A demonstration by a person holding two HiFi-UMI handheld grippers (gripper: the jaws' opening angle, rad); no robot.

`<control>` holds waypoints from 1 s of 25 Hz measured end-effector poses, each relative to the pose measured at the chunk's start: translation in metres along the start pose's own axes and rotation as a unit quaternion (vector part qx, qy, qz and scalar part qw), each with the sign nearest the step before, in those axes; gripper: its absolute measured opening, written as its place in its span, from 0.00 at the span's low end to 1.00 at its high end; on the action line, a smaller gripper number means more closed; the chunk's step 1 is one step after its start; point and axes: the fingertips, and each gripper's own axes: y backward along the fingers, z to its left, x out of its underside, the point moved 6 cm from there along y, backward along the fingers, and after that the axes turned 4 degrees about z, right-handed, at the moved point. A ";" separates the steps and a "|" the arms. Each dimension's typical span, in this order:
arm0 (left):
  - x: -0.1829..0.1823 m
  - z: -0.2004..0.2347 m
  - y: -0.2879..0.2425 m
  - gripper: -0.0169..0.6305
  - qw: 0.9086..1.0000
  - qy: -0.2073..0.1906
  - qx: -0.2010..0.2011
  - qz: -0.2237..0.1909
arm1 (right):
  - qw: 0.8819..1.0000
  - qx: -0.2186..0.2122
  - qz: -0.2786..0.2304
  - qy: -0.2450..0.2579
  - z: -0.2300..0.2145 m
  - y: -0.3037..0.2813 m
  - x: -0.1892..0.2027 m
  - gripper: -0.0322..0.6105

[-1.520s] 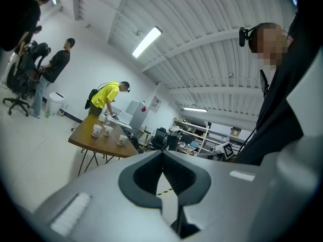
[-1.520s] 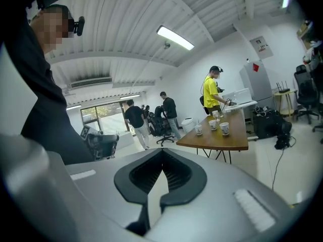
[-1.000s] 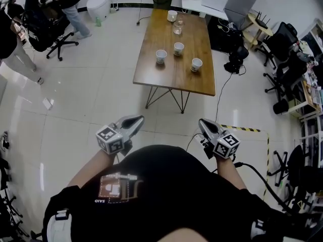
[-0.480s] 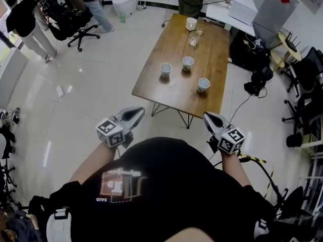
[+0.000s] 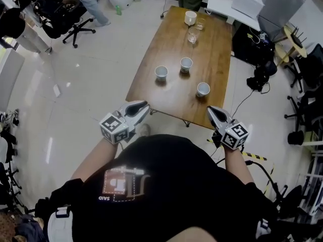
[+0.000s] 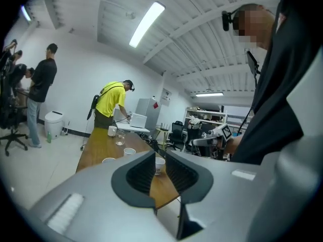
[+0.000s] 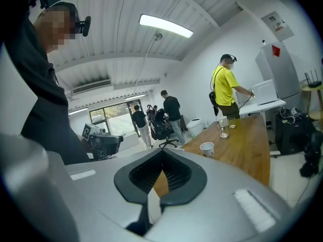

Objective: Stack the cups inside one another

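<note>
Three white cups stand apart on the wooden table (image 5: pixel 171 97): a left cup (image 5: pixel 161 72), a middle cup (image 5: pixel 186 63) and a right cup (image 5: pixel 203 88). Both grippers are short of the table's near edge and hold nothing. My left gripper (image 5: pixel 143 106) is at the near left corner. Its jaws are opening, with a narrow gap and nothing between them. In the left gripper view (image 6: pixel 160 155) a cup (image 6: pixel 160 164) shows far off through that gap. My right gripper (image 5: pixel 212 110) hovers near the front right corner, its jaws shut and empty (image 7: pixel 162 153). A cup (image 7: pixel 206 148) stands ahead of it.
At the table's far end stand a white mug (image 5: pixel 190 17) and two glasses (image 5: pixel 192 34). A person in a yellow shirt (image 7: pixel 226 92) stands beyond that end. Office chairs (image 5: pixel 303 64) and cables crowd the right; people and a chair (image 5: pixel 60 14) are at the far left.
The table has come closer in view. Both grippers have moved forward to its near edge. The left gripper's jaws have parted a little.
</note>
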 end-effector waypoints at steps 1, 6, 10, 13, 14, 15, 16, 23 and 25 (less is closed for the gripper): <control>-0.001 0.010 -0.007 0.09 1.000 -0.014 0.012 0.007 | 1.000 0.010 0.002 0.000 -0.002 -0.006 -0.003 0.07; -0.003 0.075 -0.046 0.14 0.993 -0.081 0.069 0.057 | 0.997 0.076 -0.003 -0.013 -0.012 -0.035 -0.023 0.07; -0.011 0.115 -0.080 0.17 0.978 -0.144 0.103 0.110 | 0.992 0.117 -0.017 -0.036 -0.028 -0.049 -0.034 0.07; -0.007 0.130 -0.105 0.20 0.957 -0.213 0.110 0.165 | 0.992 0.116 -0.027 -0.051 -0.039 -0.053 -0.038 0.07; -0.002 0.133 -0.113 0.21 0.945 -0.243 0.112 0.188 | 0.992 0.112 -0.024 -0.051 -0.043 -0.053 -0.038 0.07; 0.004 0.135 -0.122 0.22 0.930 -0.277 0.114 0.214 | 0.993 0.109 -0.021 -0.049 -0.048 -0.052 -0.037 0.07; 0.011 0.136 -0.131 0.23 0.911 -0.312 0.117 0.241 | 0.993 0.106 -0.017 -0.047 -0.055 -0.049 -0.036 0.07; 0.056 0.156 -0.181 0.23 0.778 -0.480 0.146 0.378 | 0.994 0.099 -0.004 -0.043 -0.091 -0.022 -0.038 0.07; 0.067 0.162 -0.190 0.23 0.759 -0.489 0.152 0.402 | 0.993 0.104 -0.002 -0.049 -0.096 -0.014 -0.034 0.07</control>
